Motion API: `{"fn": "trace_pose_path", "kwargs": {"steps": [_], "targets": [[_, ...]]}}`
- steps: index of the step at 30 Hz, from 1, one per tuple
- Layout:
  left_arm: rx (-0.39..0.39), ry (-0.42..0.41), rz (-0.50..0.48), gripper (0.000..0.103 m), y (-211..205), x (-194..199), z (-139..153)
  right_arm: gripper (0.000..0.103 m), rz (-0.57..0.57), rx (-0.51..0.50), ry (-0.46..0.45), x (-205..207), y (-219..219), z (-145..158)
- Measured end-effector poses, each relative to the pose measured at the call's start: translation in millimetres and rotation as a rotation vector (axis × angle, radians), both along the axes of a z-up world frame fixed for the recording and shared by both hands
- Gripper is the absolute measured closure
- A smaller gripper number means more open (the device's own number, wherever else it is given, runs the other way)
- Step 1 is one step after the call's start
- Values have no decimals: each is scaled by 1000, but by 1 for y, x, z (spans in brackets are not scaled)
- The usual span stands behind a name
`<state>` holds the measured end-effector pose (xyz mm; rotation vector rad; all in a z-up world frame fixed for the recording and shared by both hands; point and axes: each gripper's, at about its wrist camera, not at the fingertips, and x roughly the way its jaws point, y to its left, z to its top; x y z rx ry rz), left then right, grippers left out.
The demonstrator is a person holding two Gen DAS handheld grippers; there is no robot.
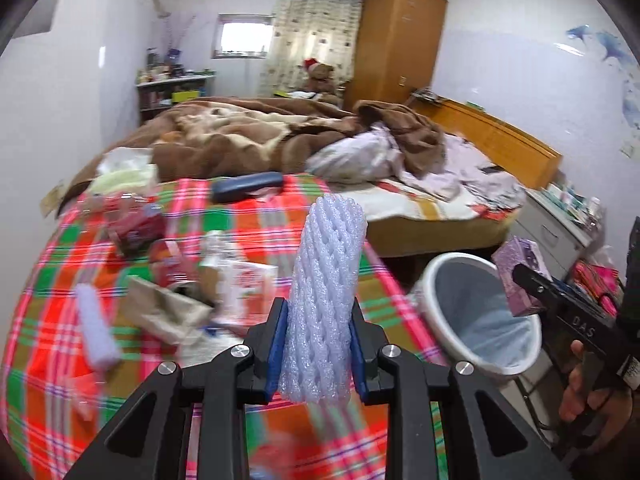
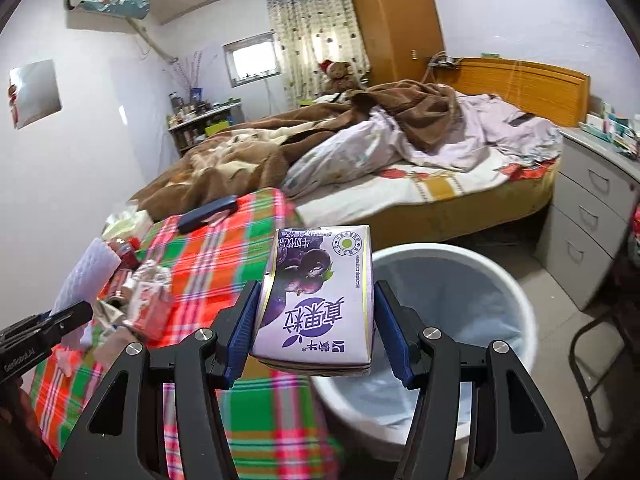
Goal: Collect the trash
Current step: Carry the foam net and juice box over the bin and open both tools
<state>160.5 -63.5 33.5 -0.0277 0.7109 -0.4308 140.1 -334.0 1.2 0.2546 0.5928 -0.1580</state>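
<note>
The left gripper (image 1: 319, 350) is clenching a foam fruit net (image 1: 326, 300); the right gripper (image 2: 316, 330) is grasping a purple milk-drink carton (image 2: 320, 296) over the white bin's (image 2: 516, 292) rim.

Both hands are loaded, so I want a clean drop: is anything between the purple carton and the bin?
Nothing visible: the purple carton, in the right gripper, hangs beside the open white bin.

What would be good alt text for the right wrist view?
The right gripper holds a purple drink carton between its blue pads, beside a white trash bin lined with a bag. To the left, a plaid-covered table holds scattered trash; an unmade bed lies behind.
</note>
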Motion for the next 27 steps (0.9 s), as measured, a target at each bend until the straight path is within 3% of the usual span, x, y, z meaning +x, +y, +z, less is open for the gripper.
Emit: {"fn": "trace_pose_path", "kwargs": {"steps": [16, 27], "targets": [[22, 102, -261, 75, -147, 3, -32, 45, -54, -4, 172, 2, -69, -51], [55, 138, -324, 75, -202, 9, -51, 45, -51, -15, 232, 2, -90, -68]]}}
